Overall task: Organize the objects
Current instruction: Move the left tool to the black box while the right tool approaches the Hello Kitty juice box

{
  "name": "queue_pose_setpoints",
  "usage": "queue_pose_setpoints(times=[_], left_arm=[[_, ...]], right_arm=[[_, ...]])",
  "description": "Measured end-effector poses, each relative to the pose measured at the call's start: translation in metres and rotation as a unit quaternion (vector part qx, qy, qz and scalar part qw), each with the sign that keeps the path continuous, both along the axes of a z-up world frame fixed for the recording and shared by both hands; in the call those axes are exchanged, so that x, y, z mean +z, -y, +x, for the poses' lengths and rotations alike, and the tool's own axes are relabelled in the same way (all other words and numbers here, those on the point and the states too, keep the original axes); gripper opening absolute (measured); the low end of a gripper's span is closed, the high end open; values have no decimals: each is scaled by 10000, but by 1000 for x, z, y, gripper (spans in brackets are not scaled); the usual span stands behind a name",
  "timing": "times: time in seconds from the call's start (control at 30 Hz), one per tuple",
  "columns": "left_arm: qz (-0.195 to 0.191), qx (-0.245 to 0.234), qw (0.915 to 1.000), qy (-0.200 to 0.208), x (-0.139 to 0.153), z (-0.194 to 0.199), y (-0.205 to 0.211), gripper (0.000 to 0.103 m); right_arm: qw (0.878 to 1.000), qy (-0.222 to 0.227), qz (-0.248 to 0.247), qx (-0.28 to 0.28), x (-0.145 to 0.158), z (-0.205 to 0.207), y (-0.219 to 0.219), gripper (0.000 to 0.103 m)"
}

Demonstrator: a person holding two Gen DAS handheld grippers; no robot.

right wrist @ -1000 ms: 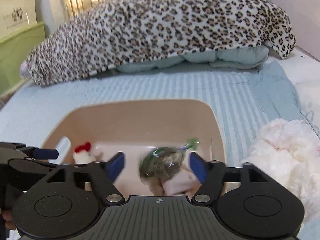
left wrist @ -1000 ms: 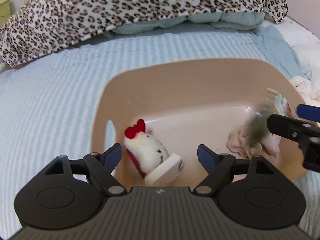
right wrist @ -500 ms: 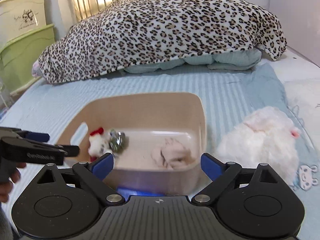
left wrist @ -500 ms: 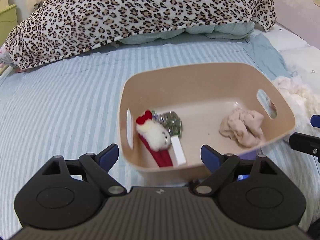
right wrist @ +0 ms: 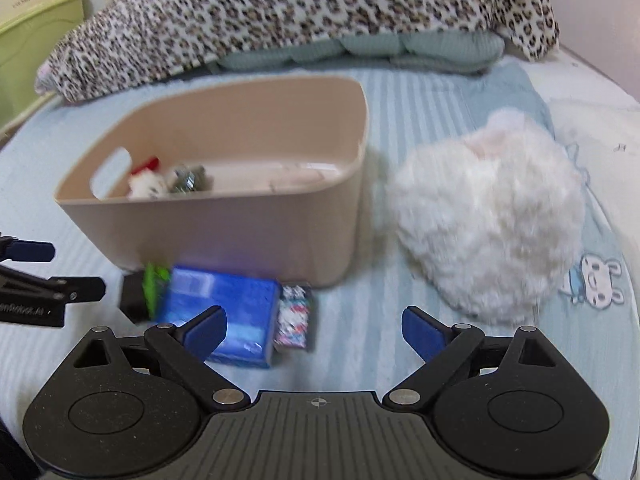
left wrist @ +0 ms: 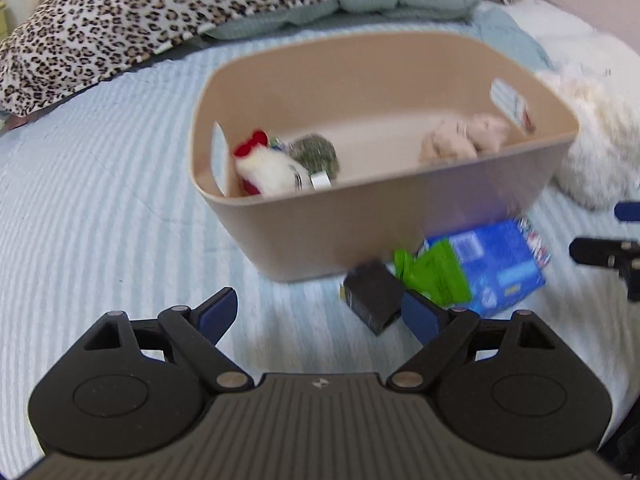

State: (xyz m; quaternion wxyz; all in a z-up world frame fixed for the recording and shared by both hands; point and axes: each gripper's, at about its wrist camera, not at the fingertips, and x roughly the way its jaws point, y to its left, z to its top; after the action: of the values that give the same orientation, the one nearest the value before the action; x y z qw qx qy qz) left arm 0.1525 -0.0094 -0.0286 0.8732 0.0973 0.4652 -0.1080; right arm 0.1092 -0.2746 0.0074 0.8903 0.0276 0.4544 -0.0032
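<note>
A beige bin point(left wrist: 400, 216) point(right wrist: 224, 232) stands on the bed. It holds a white plush with a red bow point(left wrist: 268, 168) point(right wrist: 146, 184), a green packet point(left wrist: 316, 152) point(right wrist: 190, 178) and a pink cloth point(left wrist: 464, 140). In front of the bin lie a blue box point(left wrist: 496, 268) point(right wrist: 224, 308), a green packet point(left wrist: 436, 276) point(right wrist: 154, 284), a black box point(left wrist: 372, 296) point(right wrist: 134, 296) and a small patterned pack point(right wrist: 294, 314). My left gripper point(left wrist: 320, 312) is open and empty, near the black box. My right gripper point(right wrist: 314, 330) is open and empty, near the blue box.
A white fluffy plush point(right wrist: 488, 220) point(left wrist: 592, 140) lies right of the bin. A leopard-print blanket point(right wrist: 280, 12) point(left wrist: 200, 8) is heaped at the back of the striped blue sheet point(left wrist: 100, 200). A green cabinet point(right wrist: 28, 40) stands at the far left.
Both grippers have pulled back and lowered from over the bin. The green packet dropped from the right gripper into the bin beside the plush. The items in front of the bin came into view.
</note>
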Motion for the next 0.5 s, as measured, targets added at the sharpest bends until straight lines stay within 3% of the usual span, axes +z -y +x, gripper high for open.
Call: queue_pose_setpoints(times=[0.23, 0.5], left_arm=[[30, -79, 9998, -205, -32, 8, 3, 89], [55, -270, 9994, -186, -50, 21, 14, 89]], right_arm=[[9993, -277, -247, -24, -31, 7, 5, 95], [9986, -509, -124, 77, -57, 21, 8, 93]])
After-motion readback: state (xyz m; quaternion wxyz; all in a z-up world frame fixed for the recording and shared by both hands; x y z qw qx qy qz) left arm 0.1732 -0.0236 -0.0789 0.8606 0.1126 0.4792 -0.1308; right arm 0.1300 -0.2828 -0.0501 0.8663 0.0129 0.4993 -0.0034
